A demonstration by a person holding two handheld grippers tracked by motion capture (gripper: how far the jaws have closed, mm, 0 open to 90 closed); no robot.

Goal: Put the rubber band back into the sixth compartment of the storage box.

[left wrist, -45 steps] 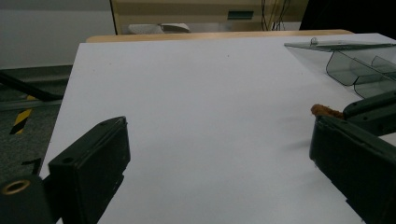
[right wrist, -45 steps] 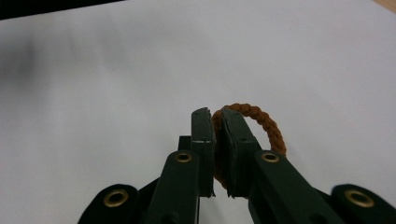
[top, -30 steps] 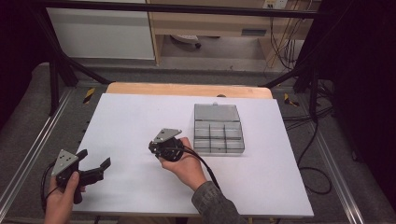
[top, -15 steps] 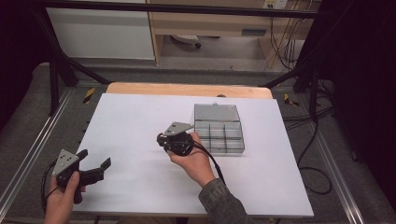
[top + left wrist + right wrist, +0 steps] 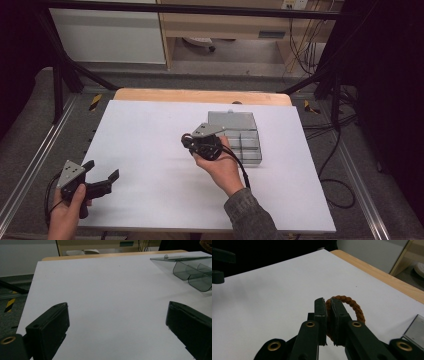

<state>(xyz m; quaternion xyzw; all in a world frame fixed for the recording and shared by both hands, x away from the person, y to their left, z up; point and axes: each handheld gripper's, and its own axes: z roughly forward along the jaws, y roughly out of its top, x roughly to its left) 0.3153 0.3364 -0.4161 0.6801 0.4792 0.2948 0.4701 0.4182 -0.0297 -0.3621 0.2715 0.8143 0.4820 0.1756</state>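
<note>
My right gripper (image 5: 327, 301) is shut on a brown braided ring (image 5: 353, 305), which loops out past its jaw tips above the white tabletop (image 5: 274, 290). In the high view the right gripper (image 5: 189, 141) is held over the middle of the table, just left of a clear grey compartment box (image 5: 245, 145), with the ring (image 5: 185, 138) at its tip. My left gripper (image 5: 102, 171) rests near the front left corner, jaws wide open with nothing between them. In the left gripper view, the left gripper (image 5: 117, 315) frames bare table, with the box (image 5: 192, 272) at the far right.
The white sheet (image 5: 150, 120) covers a wooden table whose edge (image 5: 200, 96) shows at the back. Metal frame rails (image 5: 35, 160) run along both sides, and cables (image 5: 335, 165) trail on the floor to the right. Shelving stands behind the table.
My right gripper has carried the ring to the right and slightly away, up beside the compartment box. The left gripper has stayed where it was, still open.
</note>
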